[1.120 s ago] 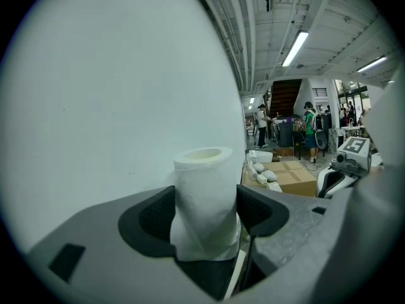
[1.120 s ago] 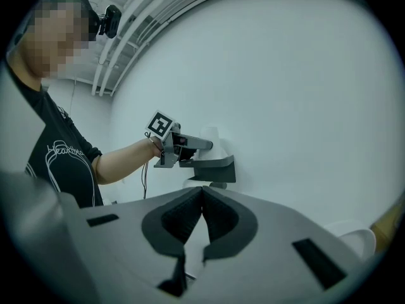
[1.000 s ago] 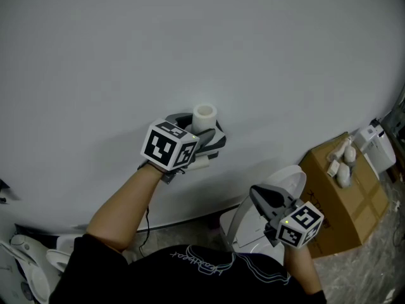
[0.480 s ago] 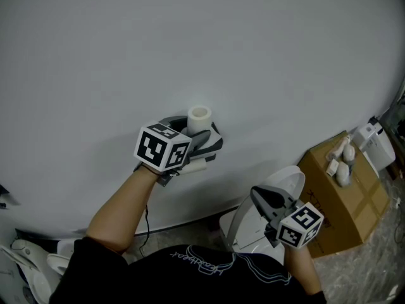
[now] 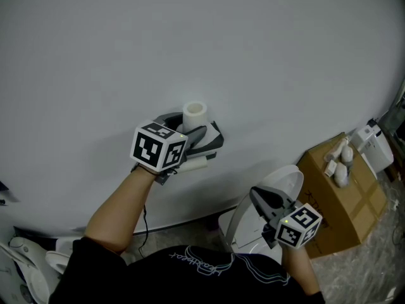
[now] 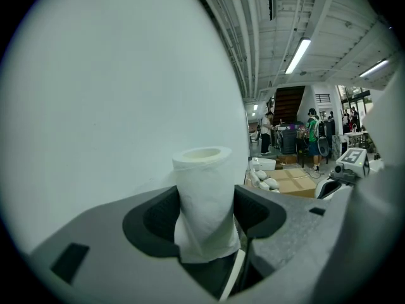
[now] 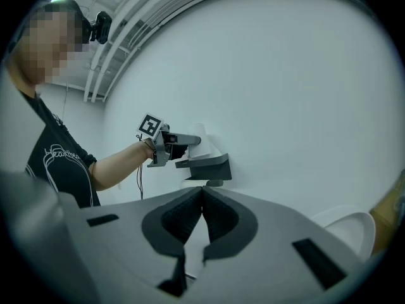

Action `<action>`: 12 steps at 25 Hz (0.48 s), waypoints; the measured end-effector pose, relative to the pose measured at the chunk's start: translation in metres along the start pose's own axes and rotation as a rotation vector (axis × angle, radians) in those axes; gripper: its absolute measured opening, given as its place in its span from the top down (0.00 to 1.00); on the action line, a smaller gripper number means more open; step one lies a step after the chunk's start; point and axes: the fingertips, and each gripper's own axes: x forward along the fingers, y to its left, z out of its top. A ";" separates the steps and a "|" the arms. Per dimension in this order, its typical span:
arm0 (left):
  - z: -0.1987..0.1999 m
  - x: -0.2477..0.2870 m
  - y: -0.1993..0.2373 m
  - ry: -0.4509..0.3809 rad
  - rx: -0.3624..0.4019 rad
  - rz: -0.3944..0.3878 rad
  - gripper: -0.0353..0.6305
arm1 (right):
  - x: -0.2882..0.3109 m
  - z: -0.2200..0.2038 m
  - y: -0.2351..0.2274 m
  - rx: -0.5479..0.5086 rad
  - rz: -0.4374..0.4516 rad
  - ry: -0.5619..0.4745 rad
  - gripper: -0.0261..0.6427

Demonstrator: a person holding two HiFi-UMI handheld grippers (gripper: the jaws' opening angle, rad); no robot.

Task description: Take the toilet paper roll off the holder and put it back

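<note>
A white toilet paper roll (image 5: 194, 114) stands upright between the jaws of my left gripper (image 5: 188, 128), which is shut on it close to the white wall. In the left gripper view the roll (image 6: 204, 201) fills the gap between the two dark pads. The dark grey holder (image 5: 214, 143) sits on the wall just right of the roll, with a white bar (image 5: 196, 164) under it. My right gripper (image 5: 264, 199) hangs lower right, shut and empty. The right gripper view shows the left gripper (image 7: 180, 143), the roll (image 7: 200, 133) and the holder (image 7: 210, 166) ahead of its closed jaws.
A white toilet (image 5: 286, 181) stands below my right gripper. To its right is a cardboard box (image 5: 351, 201) with white items on top, and a white device (image 5: 374, 145) beyond it. White fixtures (image 5: 25, 265) lie at the lower left. The wall (image 5: 190, 43) is plain.
My left gripper has carried the roll a little left and up, away from the holder. The right gripper has stayed nearly still.
</note>
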 end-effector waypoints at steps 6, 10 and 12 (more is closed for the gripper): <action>0.020 -0.025 -0.017 -0.047 0.050 0.003 0.55 | -0.009 0.006 0.017 -0.006 0.014 -0.020 0.96; 0.037 -0.046 -0.035 -0.083 0.080 -0.008 0.55 | -0.019 0.013 0.029 -0.025 0.015 -0.035 0.96; 0.043 -0.057 -0.046 -0.099 0.093 -0.018 0.55 | -0.024 0.015 0.034 -0.033 0.014 -0.037 0.96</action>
